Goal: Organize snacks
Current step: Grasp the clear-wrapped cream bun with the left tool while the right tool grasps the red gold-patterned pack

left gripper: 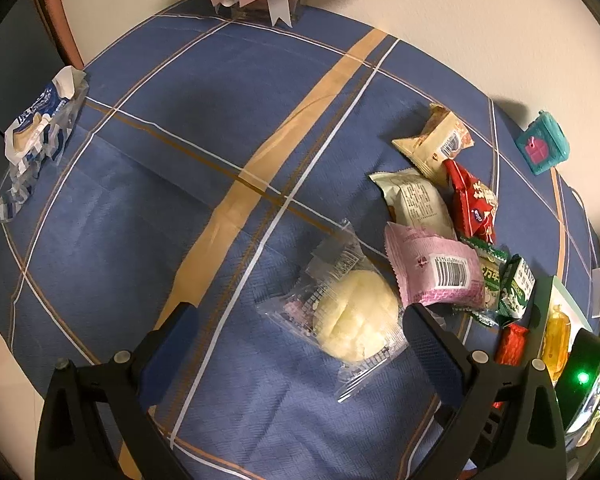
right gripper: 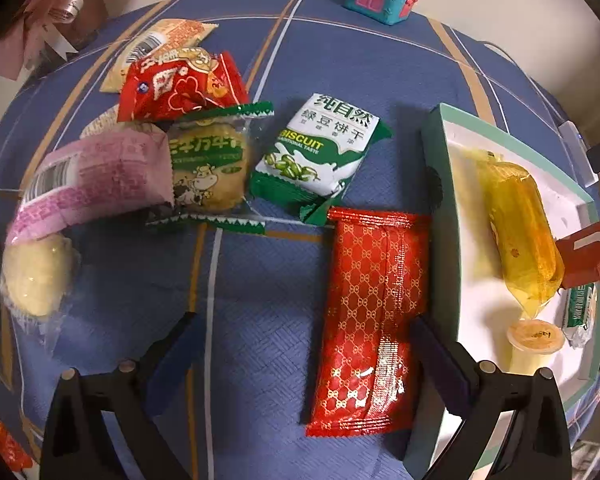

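Right hand-held gripper [right gripper: 306, 344] is wide open, and the red snack pack [right gripper: 370, 320] lies lengthwise between its fingers beside the tray [right gripper: 446, 216]; left hand-held gripper [left gripper: 300, 322] is open over the bun [left gripper: 354, 316].

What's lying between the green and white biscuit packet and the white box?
In the right wrist view, only bare blue tablecloth separates the biscuit packet from the white box; the red patterned packet lies lower.

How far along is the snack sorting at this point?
Early. The box already holds a yellow packet, a jelly cup and some other packs. Both grippers are open and hold nothing: the left gripper frames the bun, the right gripper the red packet. The pile of snacks remains on the tablecloth.
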`<action>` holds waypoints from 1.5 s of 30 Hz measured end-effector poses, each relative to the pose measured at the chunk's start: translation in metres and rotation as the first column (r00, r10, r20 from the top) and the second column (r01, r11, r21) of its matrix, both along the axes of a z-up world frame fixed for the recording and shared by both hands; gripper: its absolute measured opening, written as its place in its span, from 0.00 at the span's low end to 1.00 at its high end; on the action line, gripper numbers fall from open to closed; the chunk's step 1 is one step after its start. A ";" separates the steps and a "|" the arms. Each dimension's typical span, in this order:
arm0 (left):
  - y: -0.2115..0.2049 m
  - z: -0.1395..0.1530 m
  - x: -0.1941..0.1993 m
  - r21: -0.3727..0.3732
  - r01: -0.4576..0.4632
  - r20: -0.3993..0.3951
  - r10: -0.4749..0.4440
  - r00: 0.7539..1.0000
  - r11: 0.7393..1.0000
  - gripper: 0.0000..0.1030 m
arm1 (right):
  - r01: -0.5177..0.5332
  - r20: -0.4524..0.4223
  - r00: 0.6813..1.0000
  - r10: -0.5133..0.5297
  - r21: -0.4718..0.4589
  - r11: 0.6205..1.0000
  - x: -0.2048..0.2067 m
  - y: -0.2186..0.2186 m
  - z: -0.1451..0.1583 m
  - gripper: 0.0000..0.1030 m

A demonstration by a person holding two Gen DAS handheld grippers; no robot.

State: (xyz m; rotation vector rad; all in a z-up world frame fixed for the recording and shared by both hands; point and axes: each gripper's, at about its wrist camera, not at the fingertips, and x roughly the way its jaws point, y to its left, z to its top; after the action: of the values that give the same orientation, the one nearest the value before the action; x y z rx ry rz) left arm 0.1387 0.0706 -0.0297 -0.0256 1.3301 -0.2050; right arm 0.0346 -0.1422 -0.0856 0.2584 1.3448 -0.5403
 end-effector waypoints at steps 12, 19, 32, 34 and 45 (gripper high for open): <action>0.001 0.002 0.000 -0.009 -0.011 0.001 0.011 1.000 1.000 0.99 | 0.006 0.083 0.996 -0.014 0.098 0.995 0.004 -0.003 0.012 1.00; 0.004 -0.002 0.005 -0.016 -0.018 -0.013 0.018 1.000 1.000 0.99 | 0.035 0.149 0.987 -0.066 0.202 0.979 -0.001 -0.012 0.028 1.00; 0.008 -0.018 0.016 -0.087 -0.040 -0.068 0.034 0.997 0.995 0.99 | 0.113 0.072 0.990 -0.125 0.145 0.983 -0.011 -0.027 0.021 0.96; 0.003 -0.021 0.015 -0.087 -0.023 -0.073 0.017 0.997 0.996 0.99 | 0.122 0.073 0.988 -0.136 0.178 0.976 -0.005 -0.023 0.003 0.96; -0.007 -0.032 0.015 -0.114 -0.042 -0.090 0.031 0.995 0.993 0.99 | 0.118 0.079 0.989 -0.129 0.126 0.985 -0.008 -0.023 0.004 0.86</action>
State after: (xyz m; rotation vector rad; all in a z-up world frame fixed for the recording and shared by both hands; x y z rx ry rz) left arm 0.1538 0.0638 -0.0613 -0.1582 1.4036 -0.2519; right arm 0.0267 -0.1654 -0.0811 0.4625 1.2843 -0.5456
